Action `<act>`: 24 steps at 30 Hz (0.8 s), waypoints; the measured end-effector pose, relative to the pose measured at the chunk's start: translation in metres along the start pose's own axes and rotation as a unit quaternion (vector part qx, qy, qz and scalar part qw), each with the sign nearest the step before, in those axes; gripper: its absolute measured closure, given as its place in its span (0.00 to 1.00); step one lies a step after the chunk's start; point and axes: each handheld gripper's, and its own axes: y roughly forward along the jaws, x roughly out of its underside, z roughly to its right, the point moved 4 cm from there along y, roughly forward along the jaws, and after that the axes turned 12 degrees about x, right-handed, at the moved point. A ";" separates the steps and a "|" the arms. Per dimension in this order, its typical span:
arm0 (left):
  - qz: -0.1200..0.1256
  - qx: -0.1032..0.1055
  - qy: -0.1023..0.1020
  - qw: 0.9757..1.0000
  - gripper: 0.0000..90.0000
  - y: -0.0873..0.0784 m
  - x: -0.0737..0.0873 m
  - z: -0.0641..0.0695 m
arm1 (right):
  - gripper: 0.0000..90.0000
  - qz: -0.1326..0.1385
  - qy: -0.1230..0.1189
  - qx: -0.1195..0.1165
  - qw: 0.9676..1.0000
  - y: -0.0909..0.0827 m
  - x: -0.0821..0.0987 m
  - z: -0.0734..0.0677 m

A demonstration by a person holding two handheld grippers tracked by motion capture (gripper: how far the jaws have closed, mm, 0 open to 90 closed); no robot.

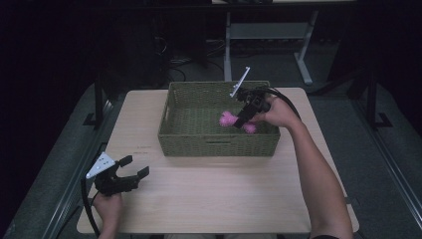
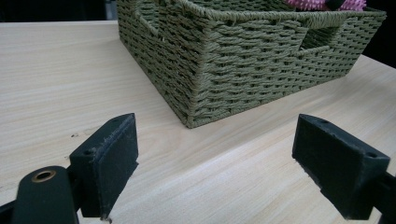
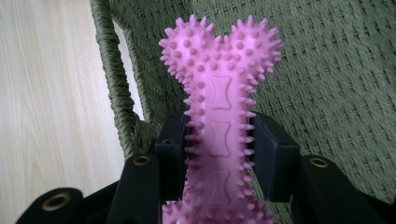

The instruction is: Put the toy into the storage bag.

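Right gripper (image 1: 245, 115) clenched on shaft of pink spiky rubber bone toy (image 3: 219, 107), jaws pinching narrow middle, knobbed end free. Toy held inside green woven rectangular basket (image 1: 219, 142), over its right half; contact with basket floor unclear. Likely placing or lifting out; can't tell which. Left gripper (image 1: 130, 175) released, jaws wide, idle low over pale wood worktop (image 1: 219, 194), aimed at basket corner. Room dark, desk frames and cables behind.

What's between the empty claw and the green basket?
Nothing: bare wooden table lies between the left gripper and the basket, seen in the high view and left gripper view.
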 end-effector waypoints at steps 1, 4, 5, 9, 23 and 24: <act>0.000 0.001 0.001 1.000 0.15 0.000 0.000 0.000 | 0.64 -0.002 0.001 -0.003 1.000 0.003 0.000 -0.001; -0.001 0.002 0.001 1.000 0.15 0.000 0.000 0.001 | 0.64 -0.010 -0.002 -0.002 1.000 0.006 0.000 -0.002; -0.003 0.002 0.003 1.000 0.15 0.000 0.000 0.001 | 0.64 -0.009 -0.004 -0.002 1.000 0.007 0.000 -0.002; -0.002 0.001 0.001 1.000 0.15 0.000 0.000 0.000 | 0.64 -0.015 -0.004 -0.002 1.000 0.009 -0.001 -0.003; -0.003 0.002 0.003 1.000 0.15 0.000 0.000 0.001 | 0.64 -0.034 -0.001 0.004 0.999 0.022 0.005 0.001; -0.003 0.002 0.003 1.000 0.15 0.000 0.000 0.001 | 0.64 -0.034 -0.001 0.003 0.999 0.023 0.005 0.001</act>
